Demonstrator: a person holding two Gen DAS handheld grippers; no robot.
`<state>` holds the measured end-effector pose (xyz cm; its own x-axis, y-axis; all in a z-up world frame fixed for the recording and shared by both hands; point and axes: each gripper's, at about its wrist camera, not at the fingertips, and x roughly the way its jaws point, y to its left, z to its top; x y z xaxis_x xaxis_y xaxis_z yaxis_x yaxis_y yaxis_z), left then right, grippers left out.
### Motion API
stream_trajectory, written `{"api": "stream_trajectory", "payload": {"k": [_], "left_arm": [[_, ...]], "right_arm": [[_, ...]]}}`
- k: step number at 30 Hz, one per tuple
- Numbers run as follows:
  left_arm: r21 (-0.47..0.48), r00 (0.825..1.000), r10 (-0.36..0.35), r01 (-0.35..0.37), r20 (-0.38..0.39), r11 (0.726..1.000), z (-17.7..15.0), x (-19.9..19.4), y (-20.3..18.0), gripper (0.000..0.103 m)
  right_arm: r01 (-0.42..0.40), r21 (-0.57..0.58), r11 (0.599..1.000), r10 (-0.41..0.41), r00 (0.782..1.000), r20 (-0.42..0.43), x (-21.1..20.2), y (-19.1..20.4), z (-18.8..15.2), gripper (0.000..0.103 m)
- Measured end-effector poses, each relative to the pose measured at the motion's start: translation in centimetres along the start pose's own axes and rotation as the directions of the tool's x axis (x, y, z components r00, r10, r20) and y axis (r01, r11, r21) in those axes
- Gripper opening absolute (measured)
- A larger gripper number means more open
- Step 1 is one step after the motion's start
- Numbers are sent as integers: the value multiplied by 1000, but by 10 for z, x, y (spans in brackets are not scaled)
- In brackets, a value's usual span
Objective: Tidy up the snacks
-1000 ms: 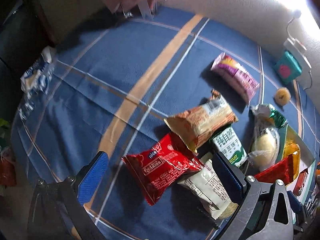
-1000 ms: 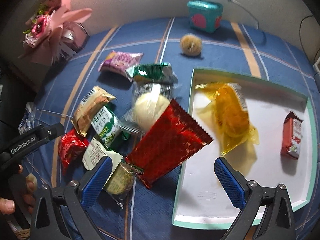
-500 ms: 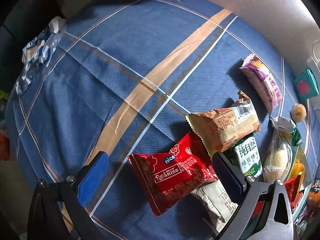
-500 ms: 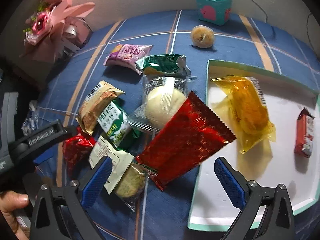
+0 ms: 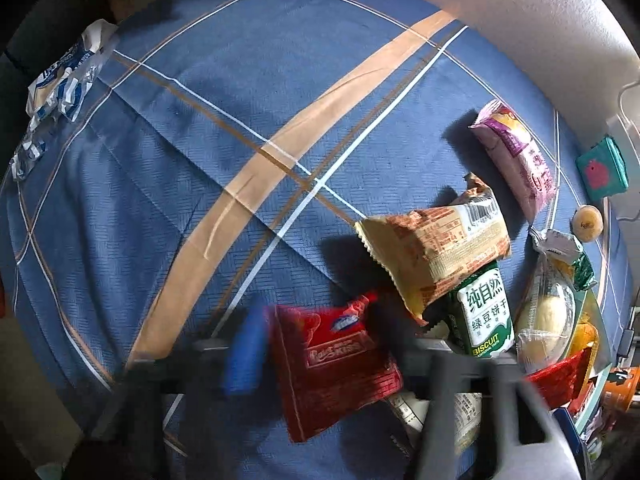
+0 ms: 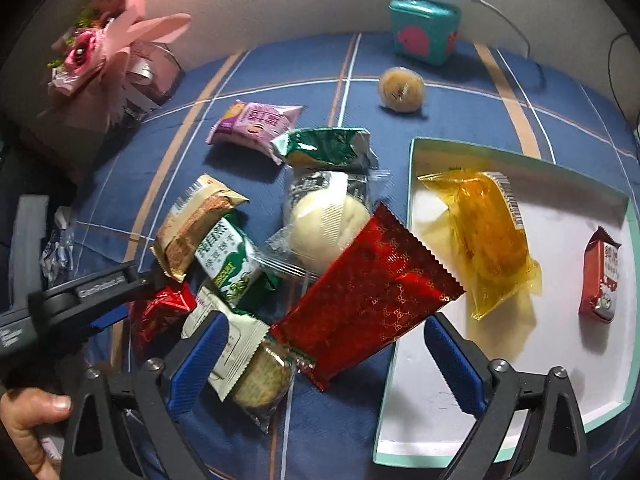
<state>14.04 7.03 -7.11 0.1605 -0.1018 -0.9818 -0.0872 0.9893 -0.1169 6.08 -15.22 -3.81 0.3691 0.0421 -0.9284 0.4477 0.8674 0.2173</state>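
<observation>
At the left of the desk, your left gripper has its jaws clenched on the red snack packet; motion blur hides the pads, but the packet sits between them at the near-left edge of the snack pile. From the right wrist view, the same packet lies under the left gripper's arm, touching the white-wrapped biscuit. Treat this packet as light, soft and crinkly: the film will slip and deform, so hold across the filled middle, not the crimped end seals. Moving right, the tan packet rests on the green biscuit packet, with the purple packet and the green foil packet beyond. The clear-wrapped bun is squashable; grip it lightly. The large red foil bag leans over the rim of the tray, partly on the bun's wrapper. Your right gripper hovers with its jaws released, holding nothing, the red foil bag's lower end between them. At the far right, the tray already carries the yellow-wrapped cake and a small red packet, so judge the sorting as only begun.
</observation>
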Motion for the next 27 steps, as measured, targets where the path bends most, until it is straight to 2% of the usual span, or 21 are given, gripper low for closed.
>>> {"api": "stream_trajectory", "payload": {"k": [7,12,14,16,18,22,27], "left_arm": [[-8,1000,-23,23,-12,1000,-5,2,-3,25],[-4,999,-26,26,-30,1000,-7,4,-5,27],[-3,999,-27,27,-37,1000,-7,6,-6,34],[-14,998,-35,34,-43,999,-7,6,-7,63],[-30,998,-43,42,-40,999,-8,3,-6,76],[-48,999,-44,42,-32,998,-10,-1,-3,83],[-94,997,-59,55,-41,994,-12,-5,8,84]], "right_arm": [[-44,55,998,44,999,1,5,-8,3,83],[-105,20,994,104,994,35,-5,5,5,82],[-117,-4,993,117,993,26,-1,13,4,82],[-107,-21,994,107,994,12,5,18,3,79],[-89,-30,996,89,996,0,8,21,0,78],[-74,-16,997,74,997,-8,11,18,2,77],[-65,36,997,65,998,-20,7,2,3,77]]}}
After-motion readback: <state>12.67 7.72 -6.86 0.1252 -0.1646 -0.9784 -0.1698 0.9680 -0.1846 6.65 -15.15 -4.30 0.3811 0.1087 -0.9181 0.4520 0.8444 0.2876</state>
